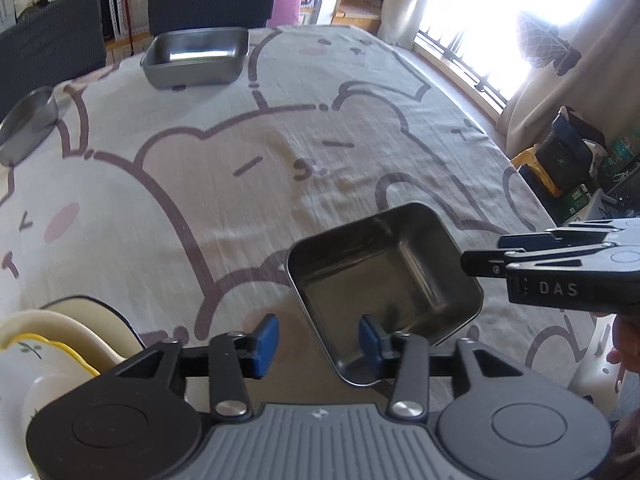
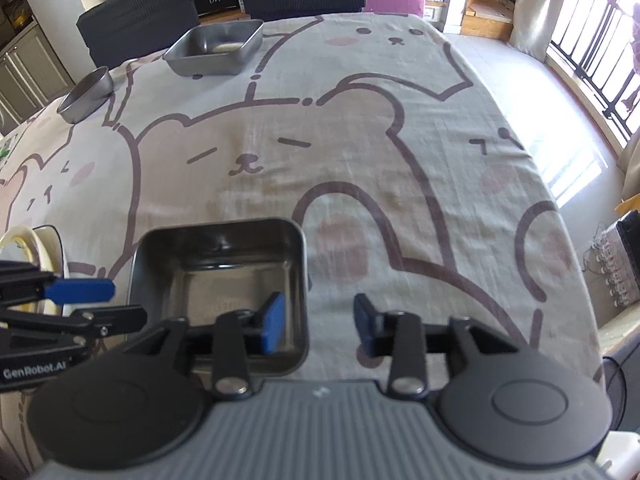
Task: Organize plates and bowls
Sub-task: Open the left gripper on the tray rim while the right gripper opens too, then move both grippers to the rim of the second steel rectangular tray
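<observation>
The bear-print table (image 2: 400, 168) is lying bright by the window, the square tin (image 2: 224, 280) sitting on it at the near edge. Both grippers, left (image 1: 316, 344) and right (image 2: 318, 322), are hanging open astride its walls, gripping nothing. Best to be lifting straight up, clear of the rim.

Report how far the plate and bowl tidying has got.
Done: the small square steel dish sits on the tablecloth, both tongs open astride its rim: left tongs, right tongs. In hand: nothing gripped. Left: the larger steel tray and round tin lie apart at the far edge; ceramic dishes sit near left.
</observation>
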Tool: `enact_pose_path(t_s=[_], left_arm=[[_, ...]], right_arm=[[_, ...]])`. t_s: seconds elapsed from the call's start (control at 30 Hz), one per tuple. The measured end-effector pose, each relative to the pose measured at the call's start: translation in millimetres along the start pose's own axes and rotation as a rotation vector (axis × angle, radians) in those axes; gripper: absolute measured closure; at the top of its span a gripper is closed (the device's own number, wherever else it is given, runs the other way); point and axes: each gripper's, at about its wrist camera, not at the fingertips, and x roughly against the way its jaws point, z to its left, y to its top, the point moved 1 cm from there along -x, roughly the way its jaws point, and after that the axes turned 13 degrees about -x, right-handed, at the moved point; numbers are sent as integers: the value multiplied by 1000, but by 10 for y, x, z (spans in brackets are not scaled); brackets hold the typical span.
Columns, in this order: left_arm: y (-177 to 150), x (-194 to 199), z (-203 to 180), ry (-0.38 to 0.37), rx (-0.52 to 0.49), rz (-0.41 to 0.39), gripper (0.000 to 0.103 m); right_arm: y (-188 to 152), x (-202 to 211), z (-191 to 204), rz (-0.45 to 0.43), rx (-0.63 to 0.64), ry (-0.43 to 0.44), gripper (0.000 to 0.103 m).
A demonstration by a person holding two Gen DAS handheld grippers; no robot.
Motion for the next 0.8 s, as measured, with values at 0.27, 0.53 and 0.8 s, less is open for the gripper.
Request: enact_pose_path(t_s=[0.27,0.53,0.8], left_arm=[[93,306,179,67,-24,-83,17],[176,681,533,151,-15,-209,0],[301,836,973,186,19,-264,0]], right_arm=[[-24,318,-65,-77,-18,6,31],[57,713,-134,-244,-59,42,12],[366,697,-191,-337,75,11,0]])
